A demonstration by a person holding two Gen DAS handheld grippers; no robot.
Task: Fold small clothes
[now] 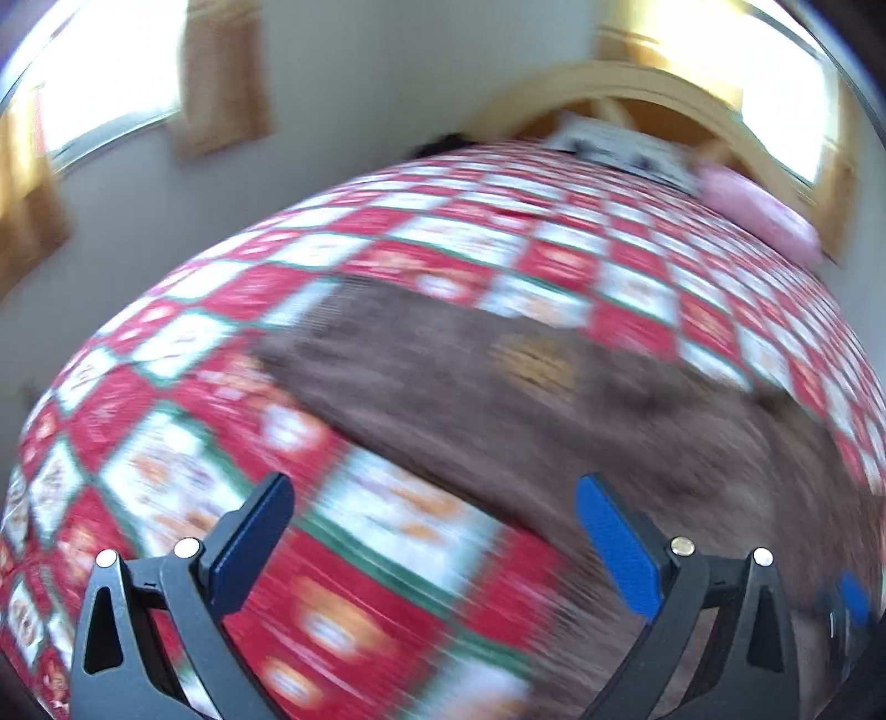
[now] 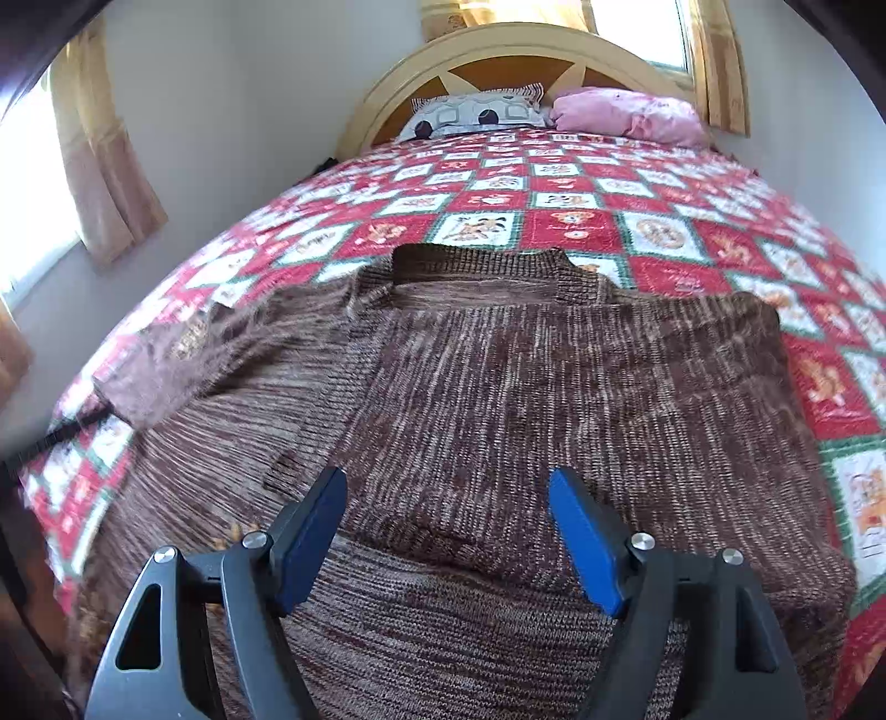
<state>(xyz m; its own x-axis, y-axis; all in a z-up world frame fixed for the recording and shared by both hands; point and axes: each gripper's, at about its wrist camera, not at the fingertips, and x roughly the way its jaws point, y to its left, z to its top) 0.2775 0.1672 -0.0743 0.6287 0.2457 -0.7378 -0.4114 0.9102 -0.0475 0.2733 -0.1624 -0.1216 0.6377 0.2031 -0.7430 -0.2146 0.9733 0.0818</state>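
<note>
Your right gripper (image 2: 447, 531) was nearest to its camera, with its two blue pads (image 2: 581, 540) standing apart and nothing between them. It hung over the brown sweater (image 2: 526, 399), above the lower part of the knit, and I could not tell if it touched the cloth.

That sweater lay flat on the bed cover (image 2: 581, 221), the red and white one with green lines. Its collar (image 2: 476, 260) pointed away from you, toward the headboard (image 2: 498, 50). One side part was folded over the body, so a straight edge ran down from near the collar. On the other side, a sleeve (image 2: 166, 360) lay spread out toward the wall with the window (image 2: 33, 194).

Between the sweater and the headboard, at the far end of the cover, were two pillows just beside each other: a white patterned pillow (image 2: 476, 113) and a pink pillow (image 2: 626, 116).

Your left gripper (image 1: 434, 545) also had its pads (image 1: 617, 545) wide apart and empty. This view was strongly blurred. It showed the gripper above the cover (image 1: 360, 581) at the edge of the sweater (image 1: 526, 399), with one pad over the brown knit.
</note>
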